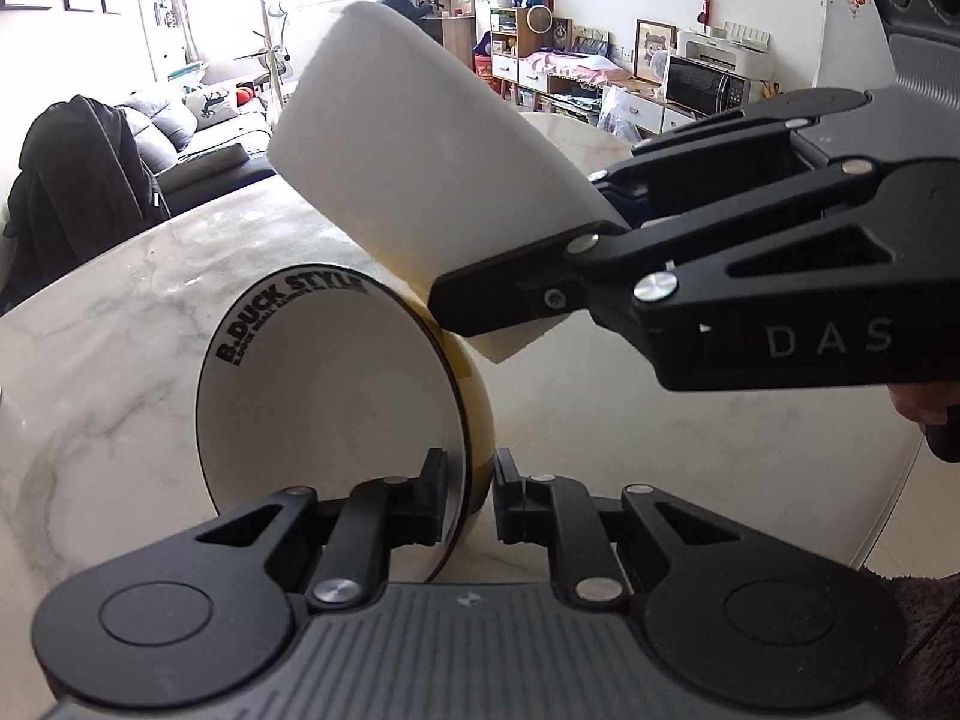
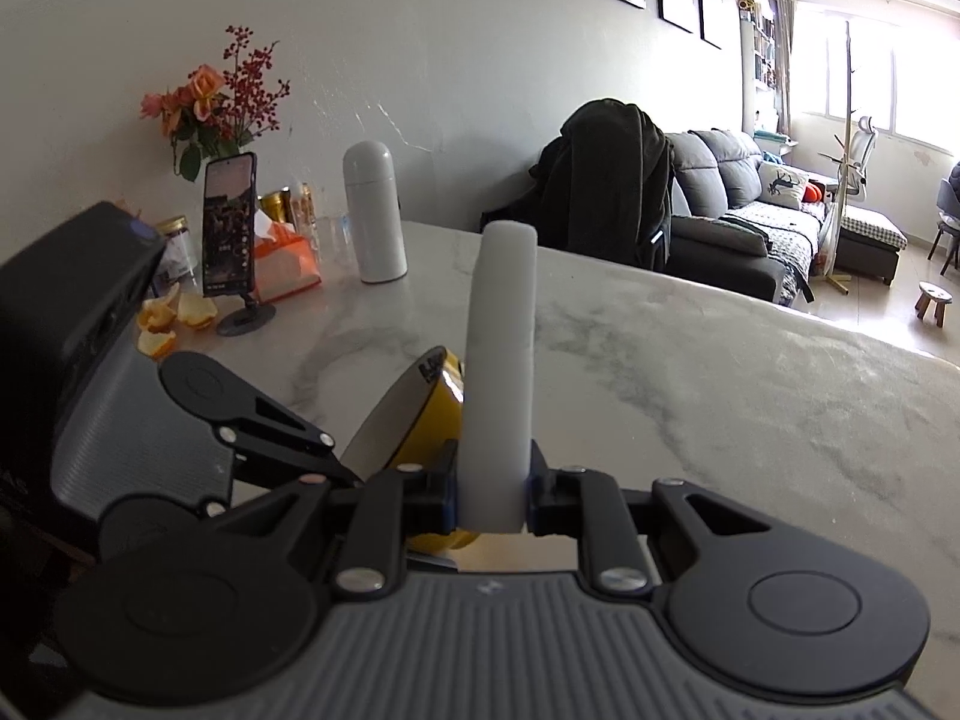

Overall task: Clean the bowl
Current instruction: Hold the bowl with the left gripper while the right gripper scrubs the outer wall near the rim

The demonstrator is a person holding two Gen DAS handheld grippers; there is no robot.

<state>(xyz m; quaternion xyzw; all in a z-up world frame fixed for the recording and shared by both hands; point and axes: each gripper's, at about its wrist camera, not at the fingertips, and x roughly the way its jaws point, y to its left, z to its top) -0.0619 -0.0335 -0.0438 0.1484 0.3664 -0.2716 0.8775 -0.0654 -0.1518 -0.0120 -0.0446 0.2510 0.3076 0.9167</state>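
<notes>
Marble table (image 1: pixel 120 324) partly hidden behind bowl (image 1: pixel 324 396) and sponge (image 1: pixel 420 150).

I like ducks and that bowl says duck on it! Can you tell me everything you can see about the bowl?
The bowl is glossy, like ceramic: white inside, yellow outside, with a thin dark line round the rim and black letters reading "B.DUCK STYLE" inside. It is tipped up on its side above the marble table, its opening facing sideways. The left claw pinches its rim, one finger inside and one outside. A white sponge, held by the right claw, rests against its yellow outside. The inside looks clean.
</notes>
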